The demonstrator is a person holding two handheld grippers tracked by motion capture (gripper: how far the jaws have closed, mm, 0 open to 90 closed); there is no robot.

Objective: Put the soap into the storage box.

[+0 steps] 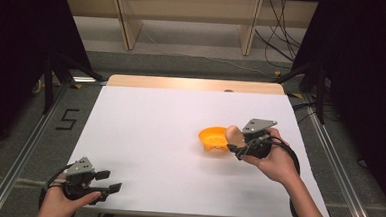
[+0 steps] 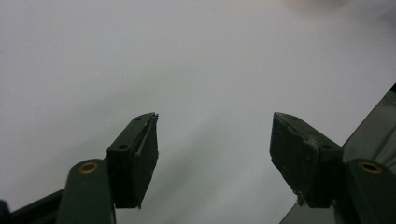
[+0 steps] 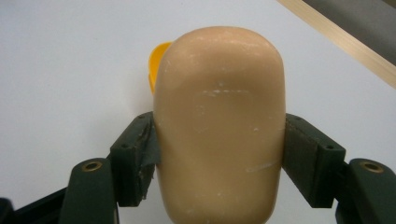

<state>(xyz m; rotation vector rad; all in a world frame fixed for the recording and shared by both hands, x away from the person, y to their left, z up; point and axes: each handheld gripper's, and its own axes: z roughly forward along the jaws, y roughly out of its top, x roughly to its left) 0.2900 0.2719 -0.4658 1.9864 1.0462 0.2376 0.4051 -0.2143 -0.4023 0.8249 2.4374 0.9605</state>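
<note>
Your right gripper (image 3: 219, 140) pinches the tan rounded block (image 3: 219, 121) by its sides, just over the near rim of the orange bowl (image 1: 213, 138). It probably belongs in the bowl, so centre it before letting go. Leave your left gripper (image 2: 215, 140) spread, holding nothing, over the white table (image 1: 154, 136).

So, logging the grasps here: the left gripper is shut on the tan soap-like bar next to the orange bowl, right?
Not the left. The right gripper is shut on the tan bar beside the orange bowl, as the right gripper view shows; the left gripper is open.
</note>
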